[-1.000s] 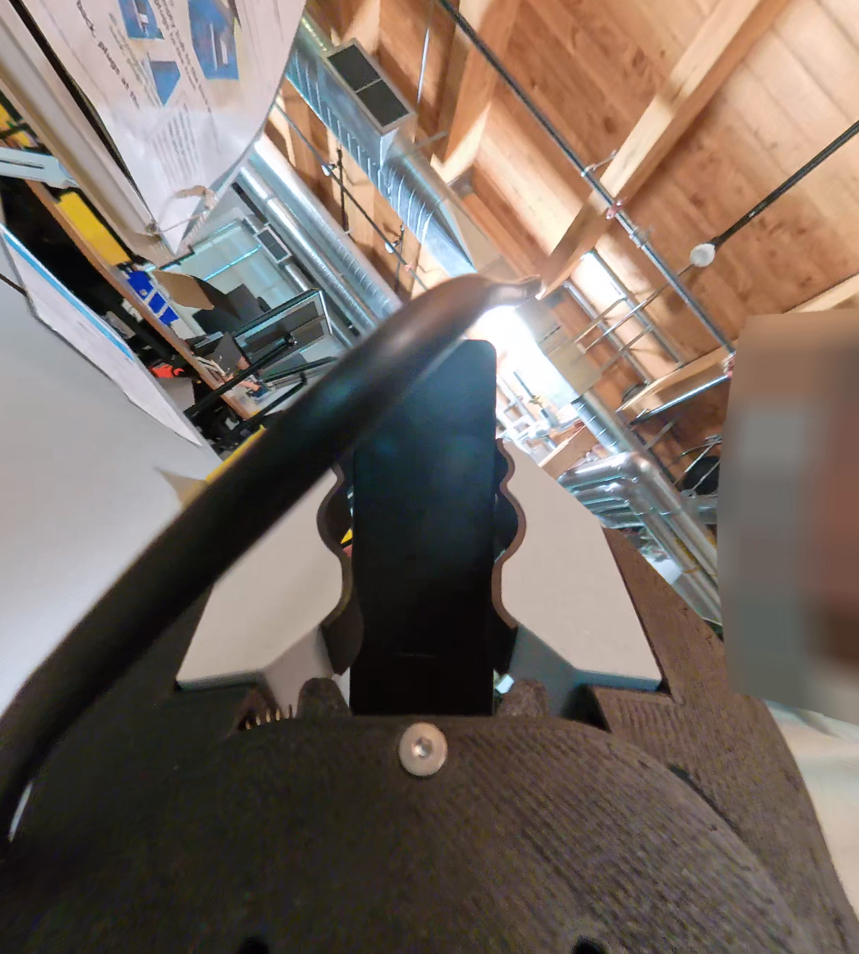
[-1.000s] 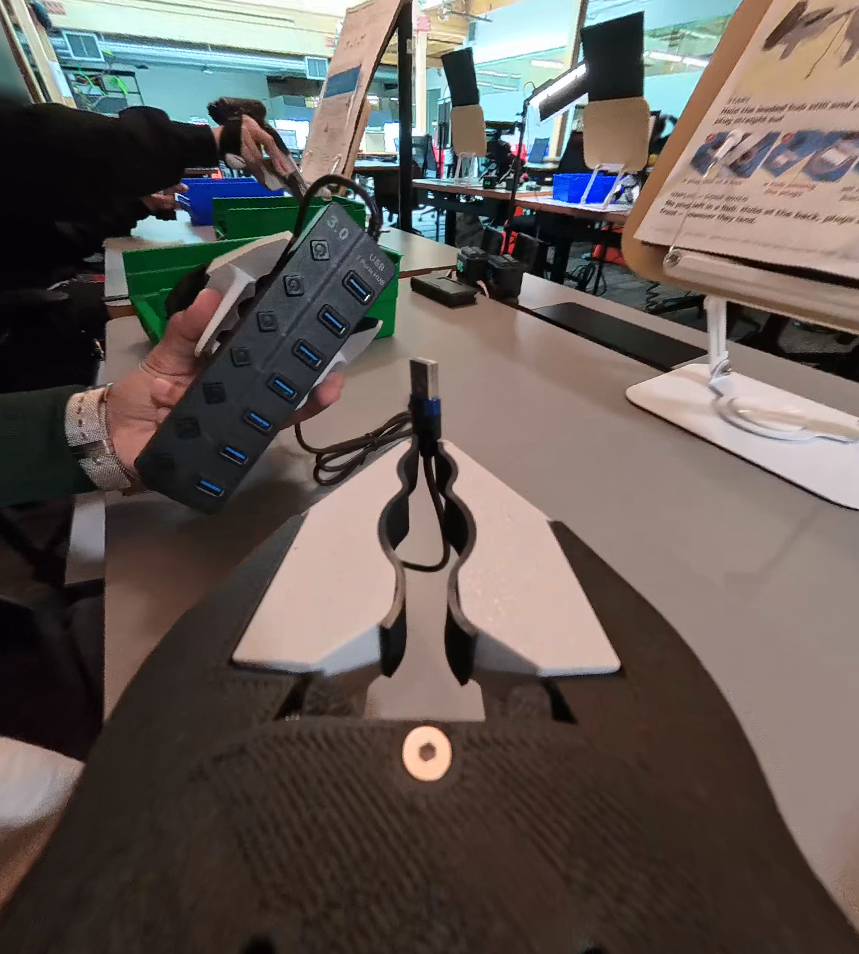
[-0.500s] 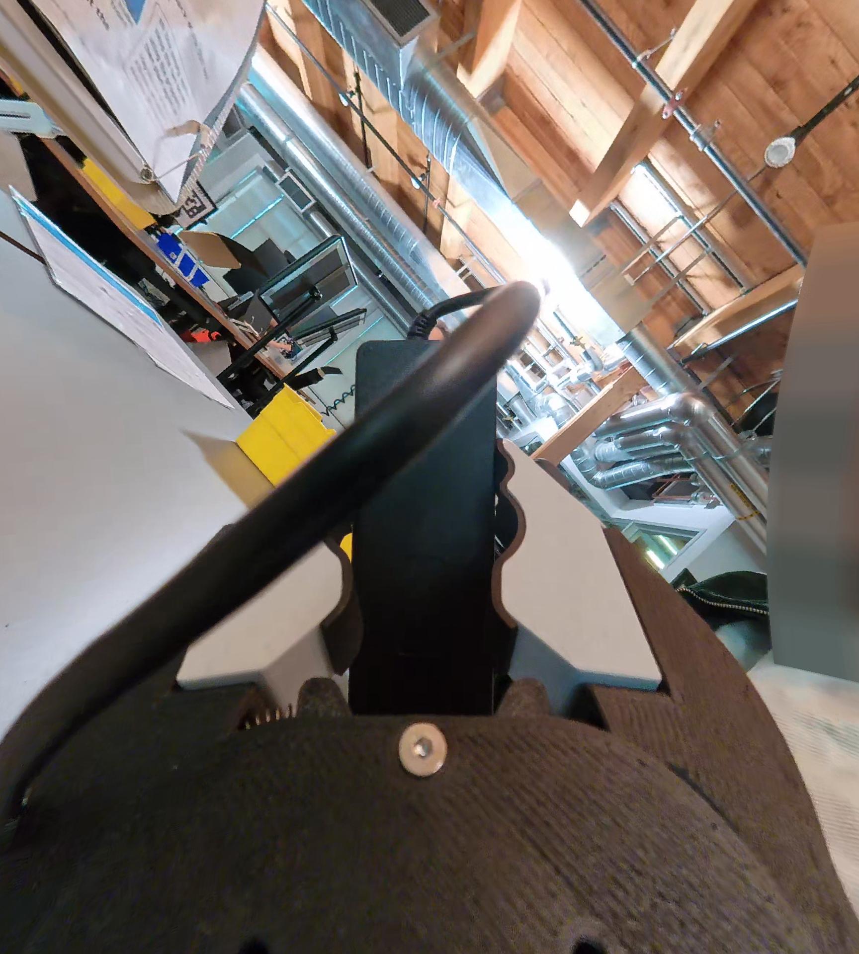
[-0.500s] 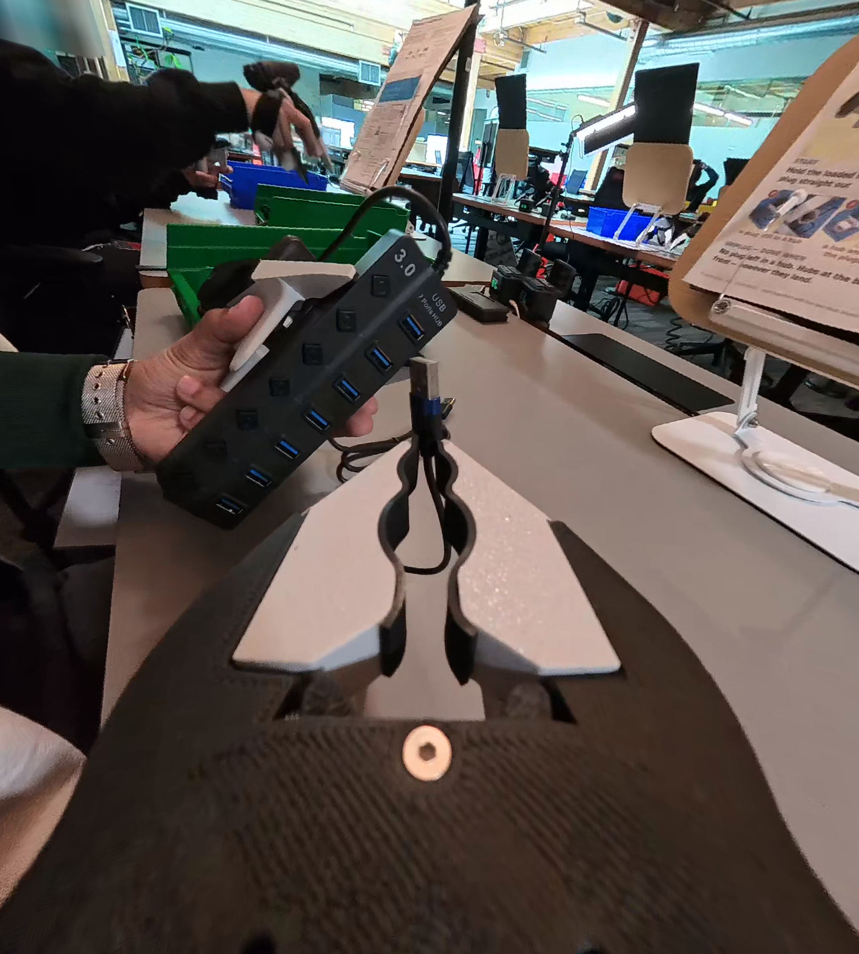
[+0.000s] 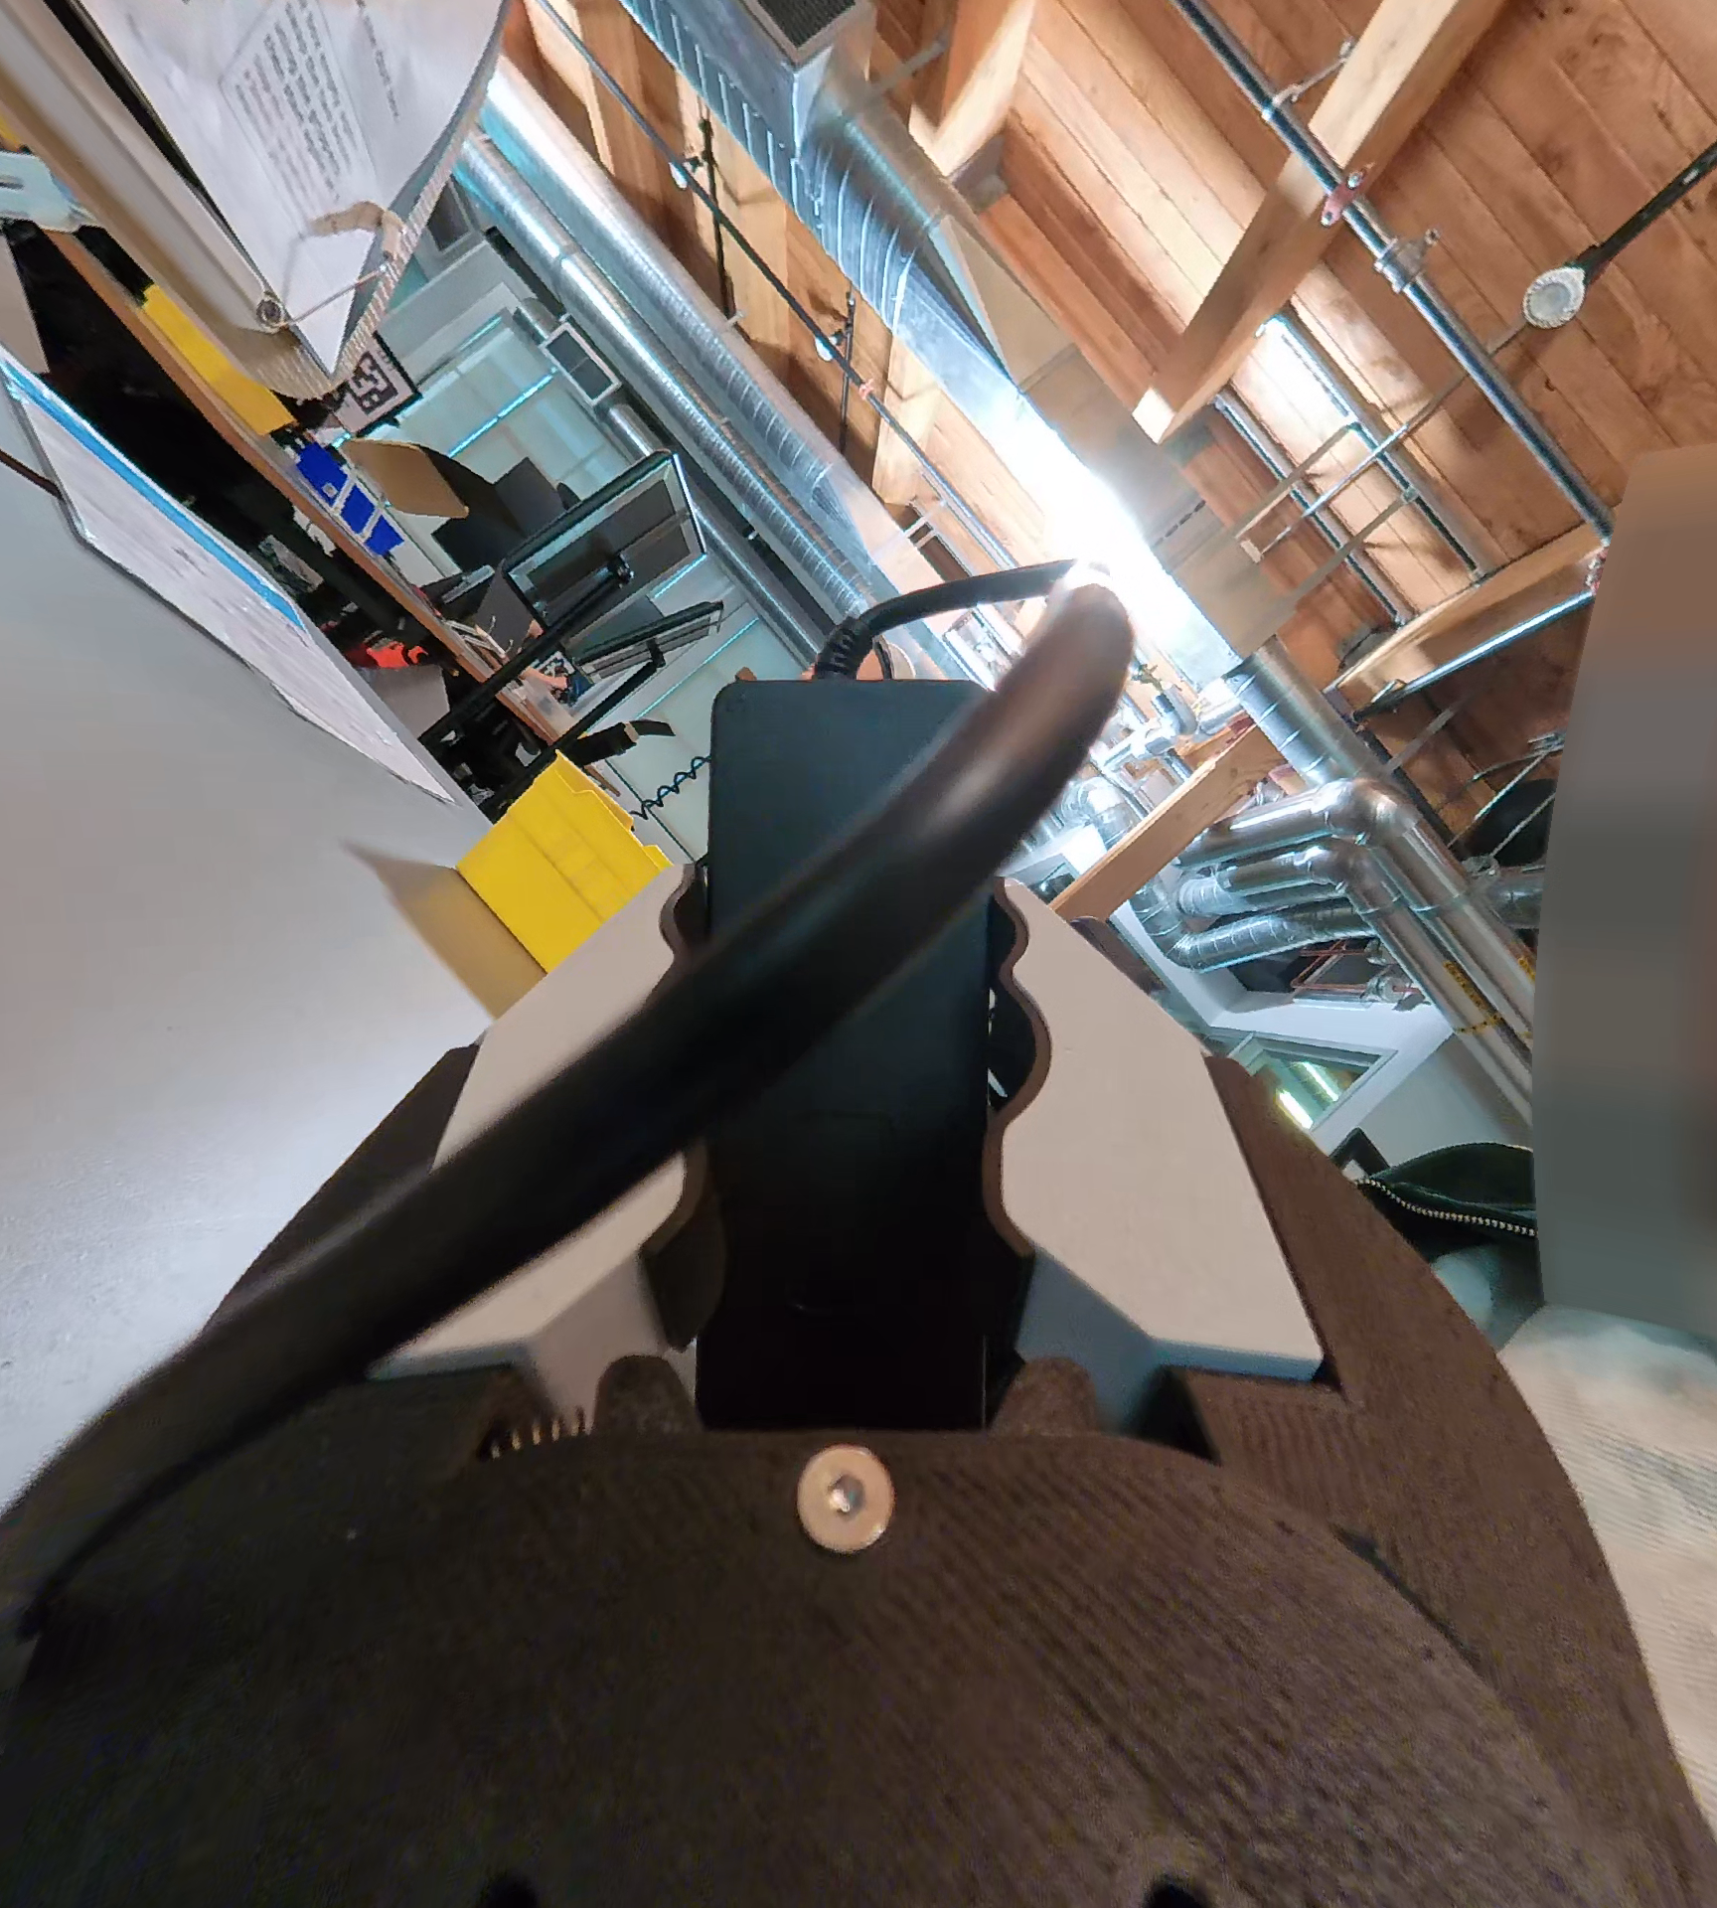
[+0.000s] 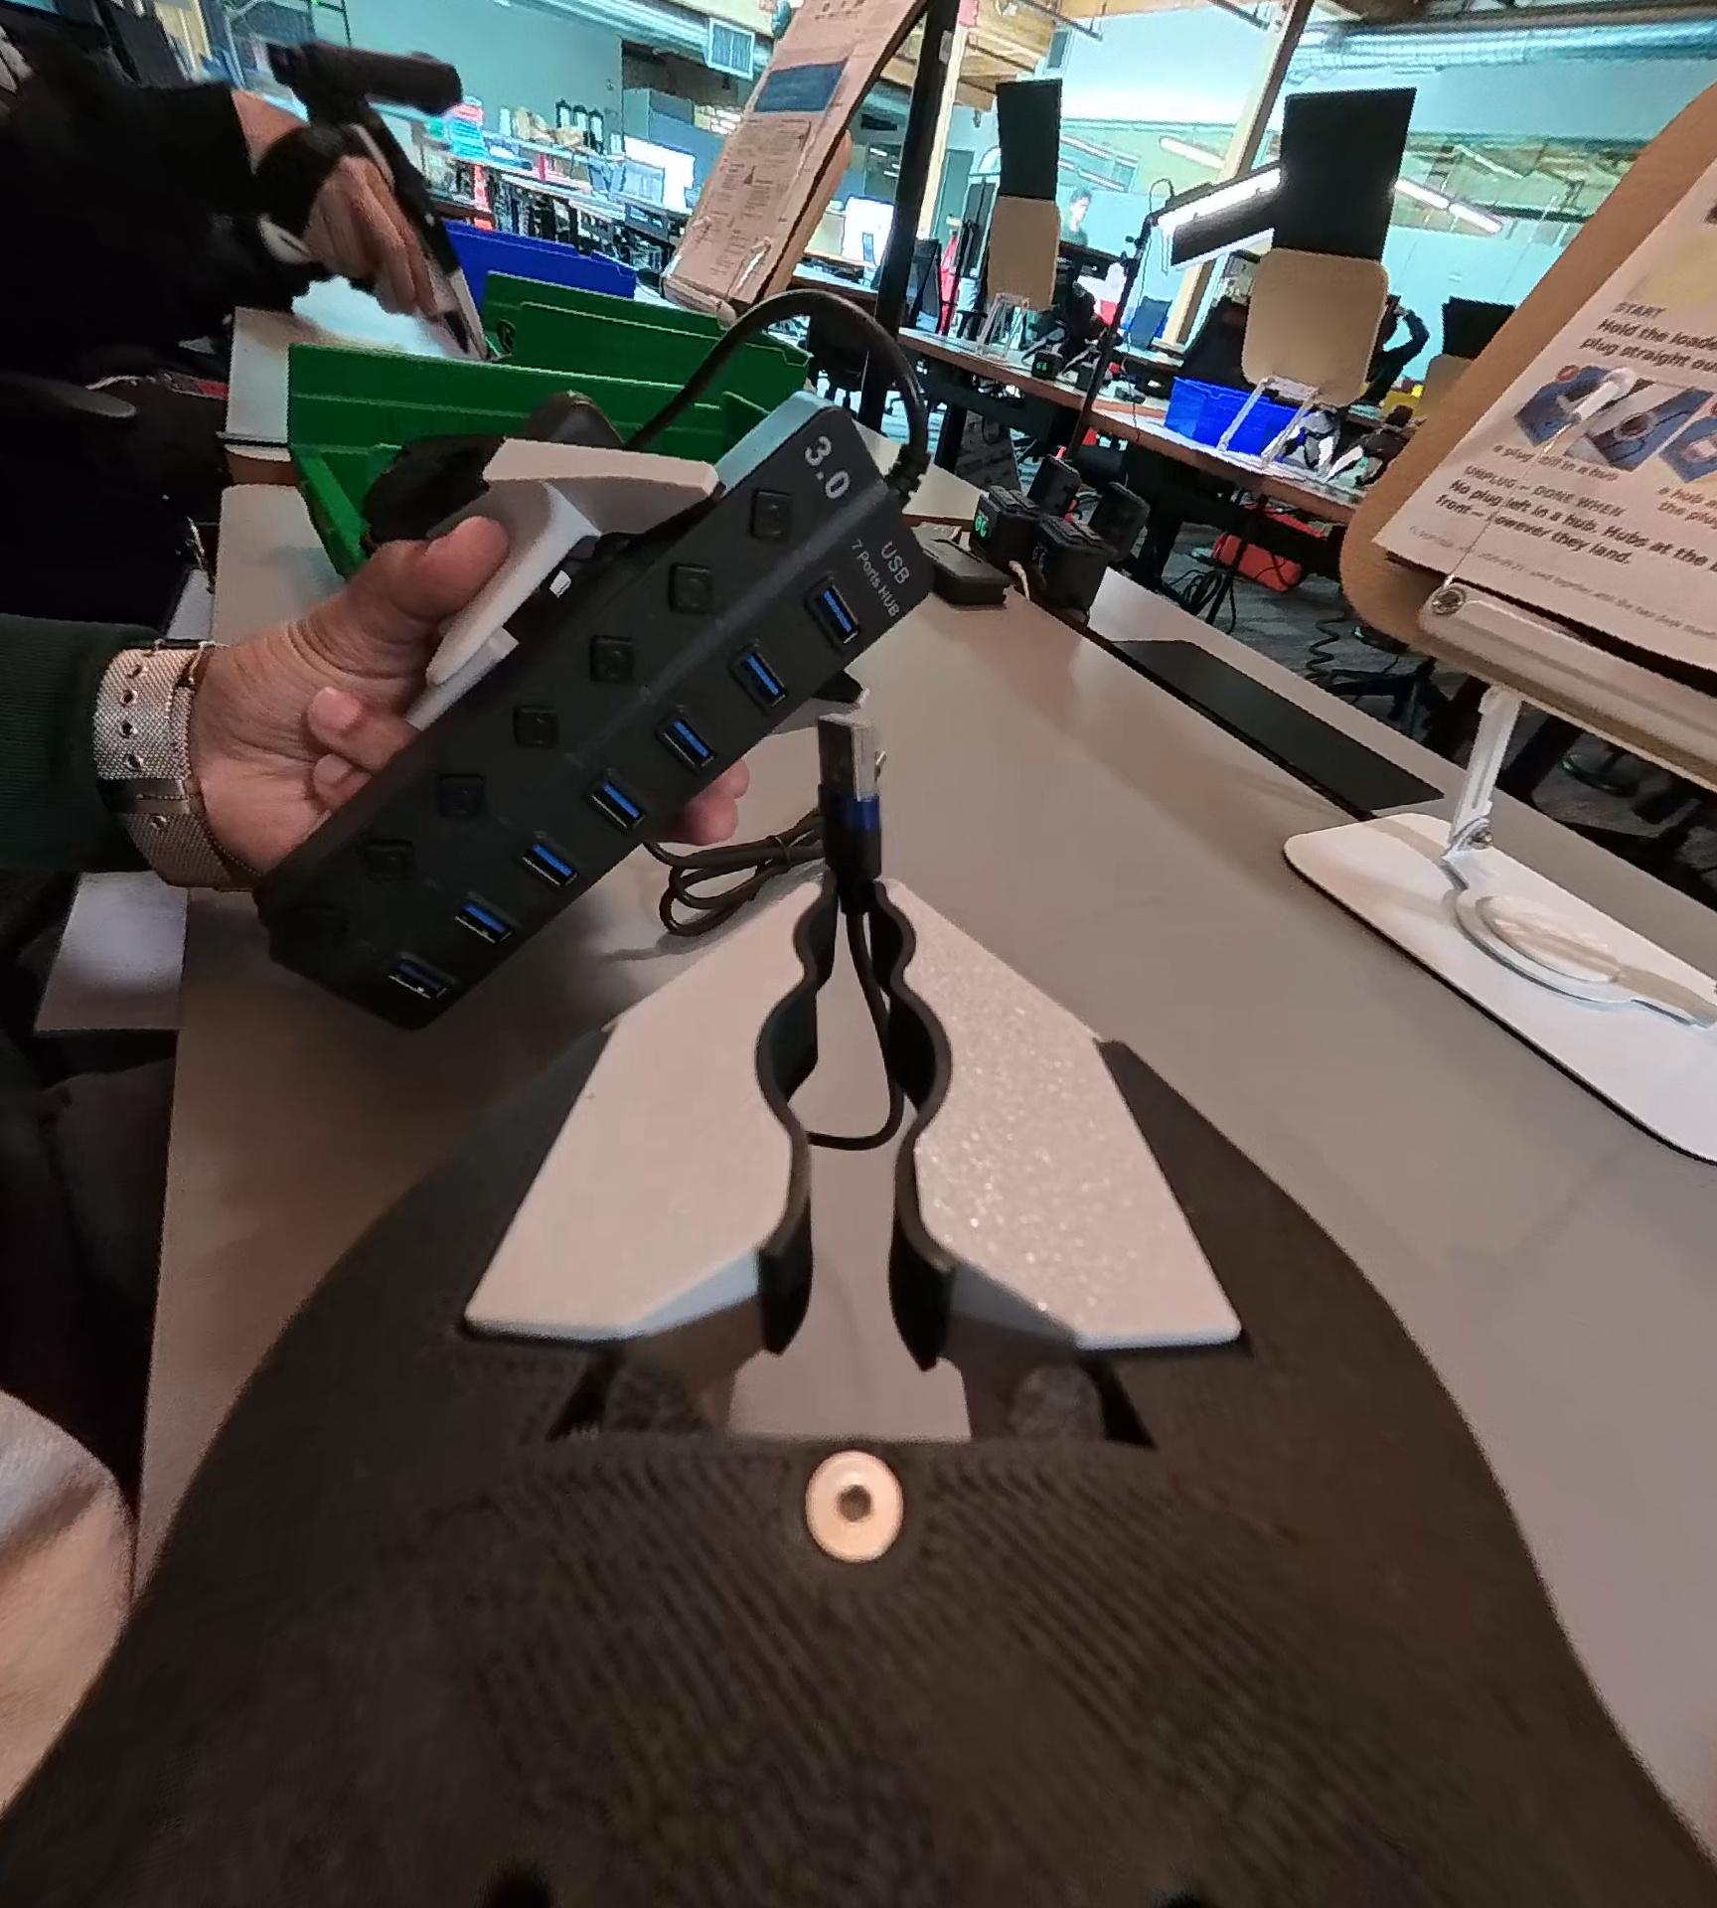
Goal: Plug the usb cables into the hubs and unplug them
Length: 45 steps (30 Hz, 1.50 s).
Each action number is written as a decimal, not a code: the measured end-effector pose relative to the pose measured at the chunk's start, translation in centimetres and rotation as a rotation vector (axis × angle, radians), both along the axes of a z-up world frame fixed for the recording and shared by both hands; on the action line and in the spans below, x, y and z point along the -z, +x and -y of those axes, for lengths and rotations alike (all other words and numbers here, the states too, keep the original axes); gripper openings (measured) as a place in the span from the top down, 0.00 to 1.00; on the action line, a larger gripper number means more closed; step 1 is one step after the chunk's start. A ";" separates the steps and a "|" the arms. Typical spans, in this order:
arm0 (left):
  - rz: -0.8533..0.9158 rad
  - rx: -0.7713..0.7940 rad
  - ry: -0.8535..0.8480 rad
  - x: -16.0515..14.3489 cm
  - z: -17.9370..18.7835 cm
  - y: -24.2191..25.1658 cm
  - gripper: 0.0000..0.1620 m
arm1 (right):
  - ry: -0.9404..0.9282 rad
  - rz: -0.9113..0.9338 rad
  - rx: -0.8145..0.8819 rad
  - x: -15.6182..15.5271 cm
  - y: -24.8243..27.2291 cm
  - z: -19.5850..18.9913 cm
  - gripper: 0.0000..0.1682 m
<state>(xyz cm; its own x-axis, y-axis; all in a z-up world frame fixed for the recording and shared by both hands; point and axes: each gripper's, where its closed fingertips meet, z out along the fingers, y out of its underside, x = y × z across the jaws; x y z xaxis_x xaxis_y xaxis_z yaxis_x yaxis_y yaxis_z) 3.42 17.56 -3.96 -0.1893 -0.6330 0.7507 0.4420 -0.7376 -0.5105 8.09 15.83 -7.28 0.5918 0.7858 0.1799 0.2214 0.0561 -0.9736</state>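
My left tongs (image 5: pixel 849 1032) clamp the hub (image 6: pixel 617 712) tilted, ports seemingly facing the plug (image 6: pixel 852 790) pinched in my right tongs (image 6: pixel 852 929) just beside it.

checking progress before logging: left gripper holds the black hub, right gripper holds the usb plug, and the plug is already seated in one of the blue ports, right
Not quite. In the right wrist view the usb plug is still outside the black hub, below its ports, none of which looks filled. The rest holds: left gripper on the hub, right gripper on the plug.
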 end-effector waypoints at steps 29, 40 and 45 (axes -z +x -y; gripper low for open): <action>-0.017 -0.005 -0.003 0.3 0.0 0.3 0.69 | -0.617 0.039 0.285 9.4 6.9 -5.6 0.82; -0.014 -0.009 -0.009 0.3 -0.1 0.2 0.69 | -0.358 0.395 0.503 10.3 6.0 -5.4 0.75; -0.014 -0.009 -0.010 0.3 -0.1 0.2 0.69 | -0.423 0.365 0.445 11.1 5.0 -5.4 0.78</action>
<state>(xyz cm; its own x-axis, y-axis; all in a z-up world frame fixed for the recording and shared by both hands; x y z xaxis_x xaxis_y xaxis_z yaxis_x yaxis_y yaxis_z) 3.66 17.64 -4.28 -0.1732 -0.6271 0.7594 0.4412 -0.7388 -0.5094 13.06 21.26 -18.41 0.8325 0.5302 0.1610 0.4518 -0.4813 -0.7511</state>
